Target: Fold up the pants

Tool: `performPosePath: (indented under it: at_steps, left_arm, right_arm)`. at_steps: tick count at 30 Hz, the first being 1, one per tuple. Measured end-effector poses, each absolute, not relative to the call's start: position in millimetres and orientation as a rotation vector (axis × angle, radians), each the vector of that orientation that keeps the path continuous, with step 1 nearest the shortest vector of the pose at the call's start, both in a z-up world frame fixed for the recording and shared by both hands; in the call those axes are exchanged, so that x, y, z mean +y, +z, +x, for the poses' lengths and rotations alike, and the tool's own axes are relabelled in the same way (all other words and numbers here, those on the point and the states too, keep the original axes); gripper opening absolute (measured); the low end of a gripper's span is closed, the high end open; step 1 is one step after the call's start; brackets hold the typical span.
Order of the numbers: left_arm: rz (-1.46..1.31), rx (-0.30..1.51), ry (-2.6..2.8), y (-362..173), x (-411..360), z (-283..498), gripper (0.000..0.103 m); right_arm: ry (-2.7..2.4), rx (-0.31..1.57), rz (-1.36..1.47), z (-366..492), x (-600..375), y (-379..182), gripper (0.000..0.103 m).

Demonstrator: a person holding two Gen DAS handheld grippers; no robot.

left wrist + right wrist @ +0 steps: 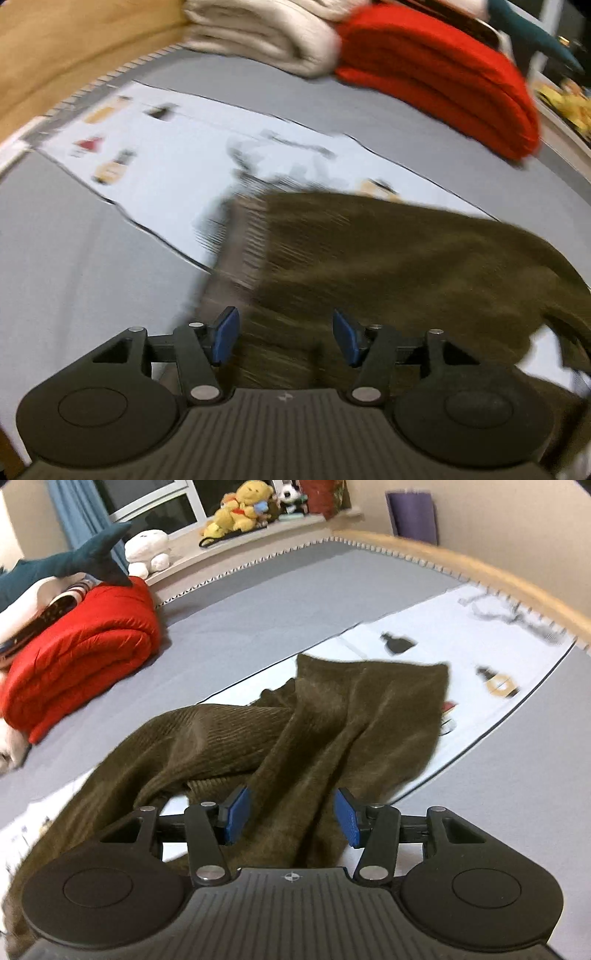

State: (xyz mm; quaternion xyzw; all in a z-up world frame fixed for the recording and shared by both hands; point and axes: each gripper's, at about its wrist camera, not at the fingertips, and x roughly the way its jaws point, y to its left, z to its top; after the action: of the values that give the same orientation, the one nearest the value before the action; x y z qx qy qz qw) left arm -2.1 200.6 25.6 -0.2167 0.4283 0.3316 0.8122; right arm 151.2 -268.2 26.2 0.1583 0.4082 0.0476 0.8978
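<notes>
Olive-brown corduroy pants [332, 720] lie crumpled on a white printed sheet [498, 653] on the grey bed. In the right wrist view one leg runs away from me to its hem and another part bunches off to the left. My right gripper [291, 818] is open, blue pads apart, just above the near end of the cloth. In the left wrist view the pants [388, 258] are blurred by motion, with the ribbed waistband at the left. My left gripper [286, 338] is open, its pads either side of the cloth edge.
A folded red blanket [436, 70] and a folded cream blanket [258, 33] lie at the far side of the grey bed [55, 258]. A wooden bed frame [461, 557] runs along the edge. Plush toys [240, 509] sit on the window ledge.
</notes>
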Motion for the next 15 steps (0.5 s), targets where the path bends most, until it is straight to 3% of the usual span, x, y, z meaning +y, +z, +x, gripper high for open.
performPosePath:
  at_steps: [14,15]
  left_arm:
    - [-0.393,1.073,-0.087,-12,16,37,0.056]
    - [-0.385,1.087,-0.108,-14,6,38,0.056]
  right_arm:
    - [0.102,0.984,0.231,199,-217,-21,0.058]
    - [0.098,0.985,0.22,200,-216,-23,0.052]
